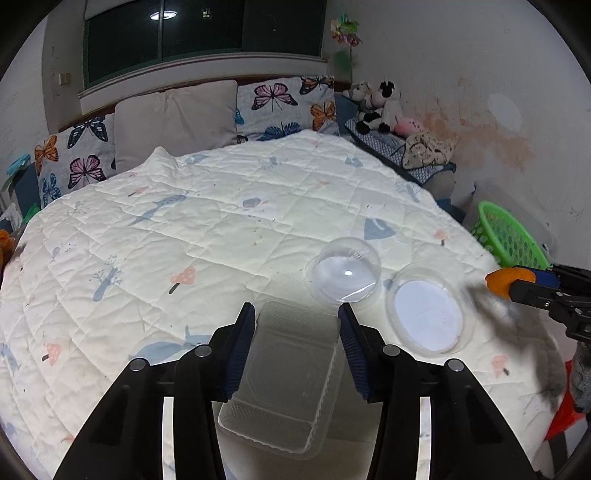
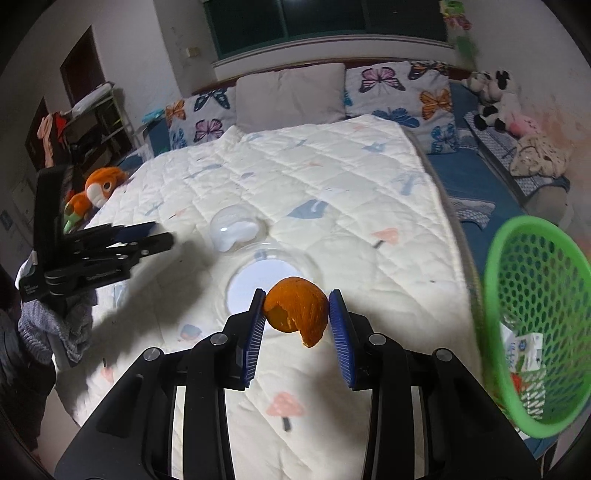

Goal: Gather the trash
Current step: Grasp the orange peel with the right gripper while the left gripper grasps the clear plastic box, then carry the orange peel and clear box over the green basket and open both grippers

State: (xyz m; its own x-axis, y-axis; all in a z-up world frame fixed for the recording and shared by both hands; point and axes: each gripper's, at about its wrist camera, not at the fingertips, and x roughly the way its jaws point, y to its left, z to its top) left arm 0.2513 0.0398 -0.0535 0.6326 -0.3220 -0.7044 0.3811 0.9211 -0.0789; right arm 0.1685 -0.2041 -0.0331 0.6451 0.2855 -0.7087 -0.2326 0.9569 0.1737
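Left wrist: left gripper (image 1: 297, 314) clamped on a clear plastic box (image 1: 288, 373), pads against both its sides, over the quilted bed cover (image 1: 184, 229). Clear dome lid (image 1: 345, 271) and round clear tray (image 1: 428, 314) lie just beyond on the cover. Butterfly pillows (image 1: 284, 105) at the head, dark window (image 1: 199, 33) above, stained wall (image 1: 480, 110) on the right.

Right wrist: right gripper (image 2: 297, 302) holds an orange peel (image 2: 297, 310) between narrow jaws — above the cover. Green mesh basket (image 2: 535, 317) to the right, off the bed edge, trash already inside.
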